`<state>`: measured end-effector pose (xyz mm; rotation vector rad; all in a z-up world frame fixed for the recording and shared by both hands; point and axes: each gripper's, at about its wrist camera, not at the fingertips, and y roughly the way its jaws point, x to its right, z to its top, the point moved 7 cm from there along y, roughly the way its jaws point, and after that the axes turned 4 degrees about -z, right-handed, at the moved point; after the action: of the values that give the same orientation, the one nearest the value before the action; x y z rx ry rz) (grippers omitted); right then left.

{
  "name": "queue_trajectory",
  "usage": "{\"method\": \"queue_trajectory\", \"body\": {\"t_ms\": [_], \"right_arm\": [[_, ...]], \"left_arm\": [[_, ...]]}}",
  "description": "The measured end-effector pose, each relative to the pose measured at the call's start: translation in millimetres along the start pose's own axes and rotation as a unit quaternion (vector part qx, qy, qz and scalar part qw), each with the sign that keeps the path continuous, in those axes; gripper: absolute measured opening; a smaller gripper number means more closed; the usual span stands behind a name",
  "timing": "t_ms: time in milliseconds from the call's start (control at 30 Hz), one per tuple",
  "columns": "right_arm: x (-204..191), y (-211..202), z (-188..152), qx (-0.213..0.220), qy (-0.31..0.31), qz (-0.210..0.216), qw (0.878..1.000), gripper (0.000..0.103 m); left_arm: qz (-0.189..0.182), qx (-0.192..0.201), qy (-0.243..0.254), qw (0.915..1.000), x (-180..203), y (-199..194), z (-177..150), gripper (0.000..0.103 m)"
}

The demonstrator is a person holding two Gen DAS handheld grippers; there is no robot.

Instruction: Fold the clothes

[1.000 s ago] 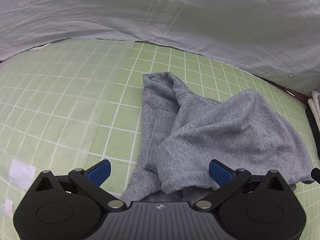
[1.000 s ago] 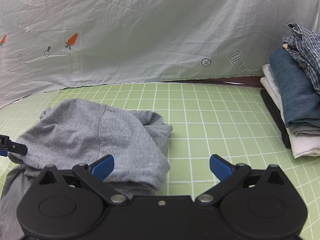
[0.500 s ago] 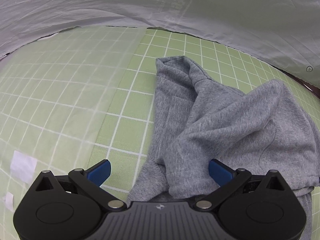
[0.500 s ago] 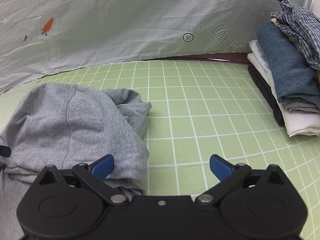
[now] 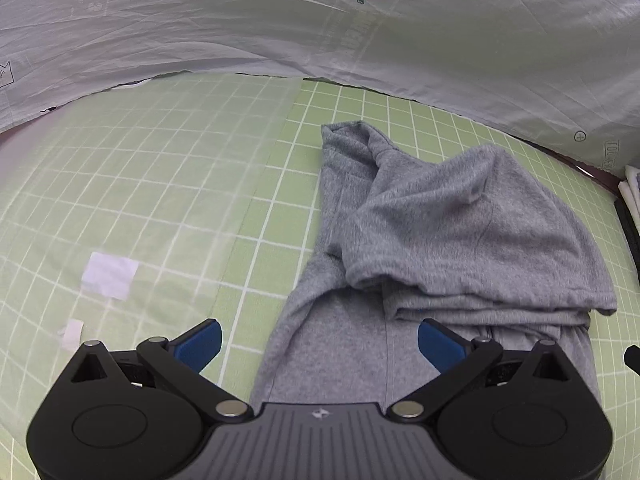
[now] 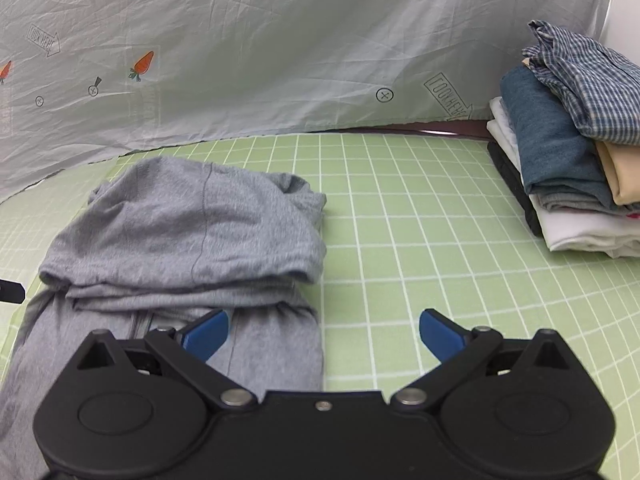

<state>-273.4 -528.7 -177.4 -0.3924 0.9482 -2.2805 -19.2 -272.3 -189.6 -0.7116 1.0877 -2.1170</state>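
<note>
A grey knit garment [image 5: 448,232] lies on the green grid mat, its upper part folded loosely back over the lower part. In the right wrist view the same grey garment [image 6: 188,236] fills the left half. My left gripper [image 5: 319,342] is open, hovering over the garment's near left part with nothing between its blue fingers. My right gripper [image 6: 324,332] is open too, above the garment's near right edge, one pad over cloth and the other over bare mat.
A stack of folded clothes [image 6: 568,168] stands at the right of the mat, topped by a blue checked shirt. A white printed sheet [image 6: 280,48] hangs behind the mat. Two white tape patches [image 5: 110,274] lie on the mat at the left.
Both grippers have drawn back toward the near side and lifted, so more of the garment's lower part shows. The garment lies as it was. Both stay open.
</note>
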Motion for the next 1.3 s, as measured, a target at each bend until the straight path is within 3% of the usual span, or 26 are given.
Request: {"method": "queue_trajectory", "body": {"t_ms": [300, 633, 967, 1233, 1300], "right_arm": [[-7, -30, -77, -0.061, 0.025, 0.018, 0.998, 0.103], [-13, -49, -119, -0.091, 0.015, 0.021, 0.996, 0.103], [-15, -53, -138, -0.118, 0.001, 0.044, 0.992, 0.102], [-29, -59, -145, -0.137, -0.025, 0.083, 0.987, 0.097], [-33, -62, -146, -0.139, -0.042, 0.085, 0.986, 0.091]], "left_arm": [[-0.018, -0.049, -0.005, 0.9986, -21, -10, -77, 0.103], [-0.039, -0.065, 0.007, 0.9971, -22, -23, -129, 0.103], [-0.041, -0.068, 0.012, 0.9968, -16, -30, -153, 0.103], [-0.046, -0.083, 0.014, 0.9954, -9, -35, -162, 0.099], [-0.046, -0.081, 0.002, 0.9956, -10, -37, -161, 0.095]]}}
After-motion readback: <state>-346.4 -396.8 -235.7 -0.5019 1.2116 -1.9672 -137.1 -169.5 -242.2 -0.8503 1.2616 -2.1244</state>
